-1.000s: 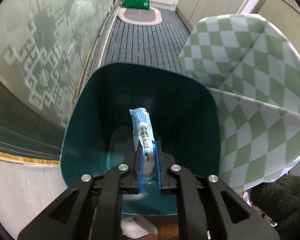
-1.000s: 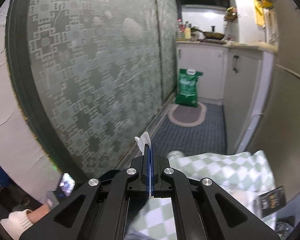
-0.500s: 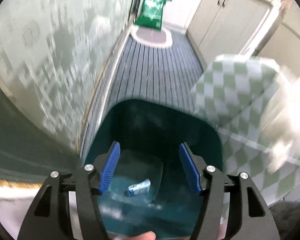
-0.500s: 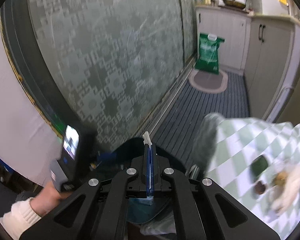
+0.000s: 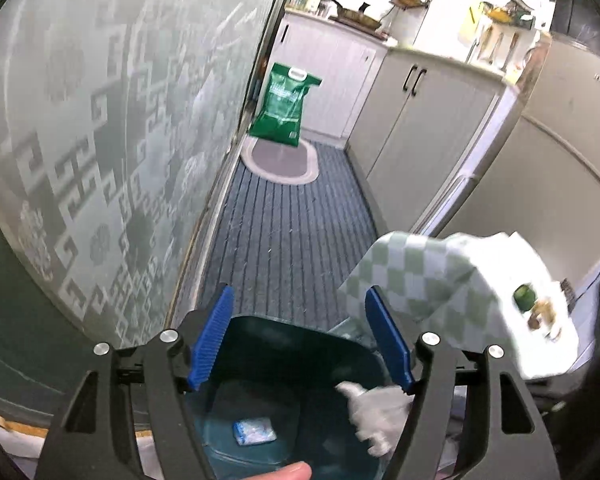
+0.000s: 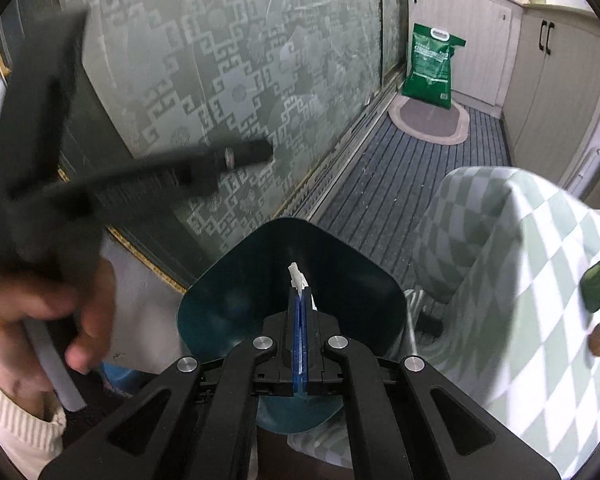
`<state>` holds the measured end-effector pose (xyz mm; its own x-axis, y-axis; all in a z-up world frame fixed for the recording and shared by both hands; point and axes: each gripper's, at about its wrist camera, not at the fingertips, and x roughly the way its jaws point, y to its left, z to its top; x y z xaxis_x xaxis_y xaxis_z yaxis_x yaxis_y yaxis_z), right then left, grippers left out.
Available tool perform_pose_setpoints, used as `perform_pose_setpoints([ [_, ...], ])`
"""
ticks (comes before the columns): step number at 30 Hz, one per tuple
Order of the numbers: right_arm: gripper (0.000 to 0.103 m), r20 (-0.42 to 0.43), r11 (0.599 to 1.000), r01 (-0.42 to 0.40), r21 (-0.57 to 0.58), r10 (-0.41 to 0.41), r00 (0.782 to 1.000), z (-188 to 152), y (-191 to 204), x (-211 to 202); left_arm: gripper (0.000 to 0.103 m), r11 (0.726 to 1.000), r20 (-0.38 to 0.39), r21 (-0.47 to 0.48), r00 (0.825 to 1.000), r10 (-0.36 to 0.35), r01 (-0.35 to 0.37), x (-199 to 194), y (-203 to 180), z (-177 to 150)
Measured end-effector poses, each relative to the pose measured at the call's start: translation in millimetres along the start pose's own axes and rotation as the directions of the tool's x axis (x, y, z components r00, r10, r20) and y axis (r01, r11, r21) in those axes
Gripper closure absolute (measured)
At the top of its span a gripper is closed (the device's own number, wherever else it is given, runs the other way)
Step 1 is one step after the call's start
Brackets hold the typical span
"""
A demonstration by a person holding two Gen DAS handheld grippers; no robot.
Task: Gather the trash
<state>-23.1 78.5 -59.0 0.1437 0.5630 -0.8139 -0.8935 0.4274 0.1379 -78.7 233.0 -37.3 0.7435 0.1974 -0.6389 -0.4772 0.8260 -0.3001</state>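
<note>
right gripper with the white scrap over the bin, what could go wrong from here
1. The white tissue scrap is pinched thin in the shut right gripper; it may cling to the pads instead of dropping into the teal bin.
2. The left gripper, jaws opening and empty, hangs over the same bin; the two could collide.

A home kitchen, narrow like a galley. Pale cabinets (image 5: 420, 128) with dark handles run along 1 side under a countertop (image 5: 440, 58) crowded with bottles and a pan (image 5: 356, 16). Opposite stands a sliding door of frosted glass (image 6: 228, 64) etched with a fret pattern. A striped blue-grey floor mat (image 5: 288, 236) covers the aisle, with an oval rug (image 6: 430, 120) and a green sack (image 6: 430, 66) at the far end. Nearby, a green-and-white checked tablecloth (image 6: 500, 232) drapes a table beside a teal waste bin (image 6: 260, 280).
</note>
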Motion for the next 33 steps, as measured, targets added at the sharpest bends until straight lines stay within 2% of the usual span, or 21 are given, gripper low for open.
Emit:
perform_pose_setpoints([
  [8,0.103,-0.047,1.000,0.017,-0.025,-0.018,0.999,-9,8,25,0.022,1.000,0.085,-0.004,0.996,-0.028,0.029,-25,-12,25],
  [14,0.103,-0.075,0.998,0.026,-0.056,-0.031,0.997,-12,15,45,0.013,0.996,0.160,0.002,0.983,-0.091,0.091,-59,-31,40],
  [19,0.103,-0.097,0.998,0.021,-0.062,-0.027,0.995,-12,21,63,0.008,0.993,0.206,0.024,0.971,-0.120,0.117,-88,-45,42],
  [26,0.101,-0.147,0.997,0.028,-0.077,-0.039,0.988,-18,28,89,0.007,0.993,0.220,0.068,0.969,-0.114,0.101,-110,-50,35],
  [28,0.084,-0.166,0.997,0.031,-0.074,-0.043,0.985,-21,28,97,0.006,0.991,0.215,0.078,0.969,-0.123,0.109,-113,-50,29],
  [29,0.054,-0.168,0.997,0.034,-0.070,-0.046,0.985,-21,28,99,0.006,0.990,0.215,0.082,0.968,-0.126,0.111,-114,-50,27],
  [30,0.037,-0.164,0.997,0.040,-0.068,-0.050,0.985,-21,29,101,0.005,0.989,0.219,0.091,0.967,-0.131,0.113,-116,-50,25],
  [33,0.037,-0.161,0.995,0.041,-0.087,-0.054,0.985,-22,36,108,0.005,0.987,0.219,0.104,0.966,-0.141,0.120,-120,-51,19],
])
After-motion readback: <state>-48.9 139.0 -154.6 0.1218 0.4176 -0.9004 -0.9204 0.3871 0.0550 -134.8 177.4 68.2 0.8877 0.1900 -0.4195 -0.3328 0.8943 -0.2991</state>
